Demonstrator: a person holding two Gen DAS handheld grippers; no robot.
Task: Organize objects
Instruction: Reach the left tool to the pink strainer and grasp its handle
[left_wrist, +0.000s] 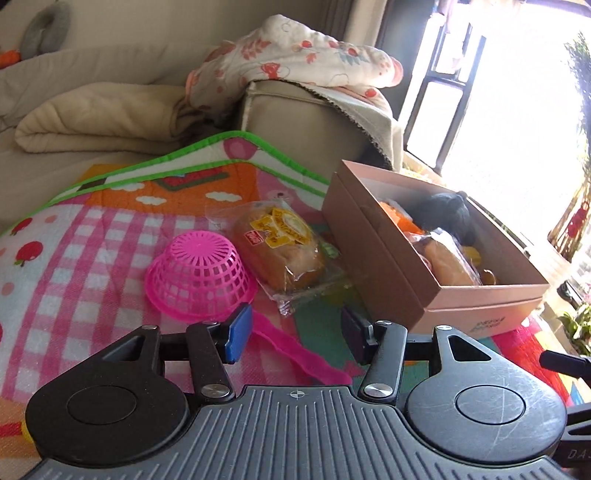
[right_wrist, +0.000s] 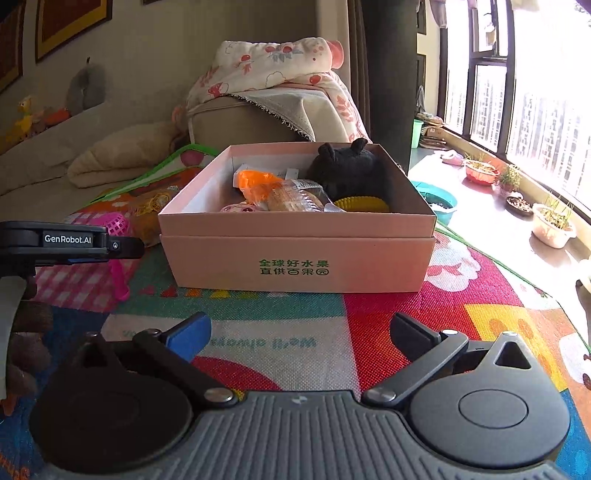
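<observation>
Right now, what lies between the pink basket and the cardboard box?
The left wrist view shows a wrapped bread packet lying on the mat between the overturned pink basket and the cardboard box, nothing else.

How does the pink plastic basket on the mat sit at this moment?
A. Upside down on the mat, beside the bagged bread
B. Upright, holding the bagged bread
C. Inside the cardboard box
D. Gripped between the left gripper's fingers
A: the pink basket rests rim-down on the mat, next to the bagged bread, outside the cardboard box.
</observation>
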